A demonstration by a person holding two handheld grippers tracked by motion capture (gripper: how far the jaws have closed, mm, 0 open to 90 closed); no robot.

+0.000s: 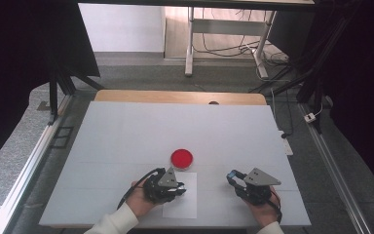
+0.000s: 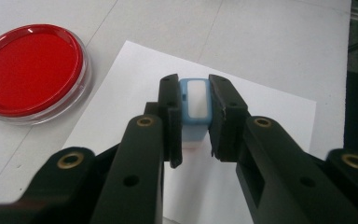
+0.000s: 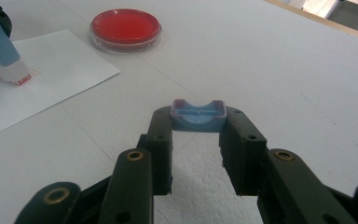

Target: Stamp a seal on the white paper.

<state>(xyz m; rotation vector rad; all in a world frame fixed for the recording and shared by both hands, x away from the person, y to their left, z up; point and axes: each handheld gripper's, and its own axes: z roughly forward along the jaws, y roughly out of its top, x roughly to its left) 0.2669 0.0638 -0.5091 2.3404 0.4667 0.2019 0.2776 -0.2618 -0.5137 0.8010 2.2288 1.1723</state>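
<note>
My left gripper [image 2: 195, 91] is shut on a light-blue and white stamp [image 2: 196, 109]. It holds the stamp tilted over a white sheet of paper [image 2: 270, 107]. In the right gripper view the stamp [image 3: 0, 49] has its red-inked end down on the paper [image 3: 60, 74]. A round clear dish with a red ink pad [image 1: 181, 158] lies just beyond the sheet. To the right, my right gripper [image 3: 198, 122] is shut on a small blue cap [image 3: 198, 115] just above the table. In the high view the left gripper [image 1: 177, 188] is over the paper [image 1: 185, 207] and the right gripper [image 1: 232, 176] is off to its right.
The white tabletop [image 1: 126, 136] has a wooden strip [image 1: 175, 96] along its far edge. Dark frame legs and cables stand beyond and beside the table. The red pad dish [image 2: 28, 72] sits close to the paper's far left corner.
</note>
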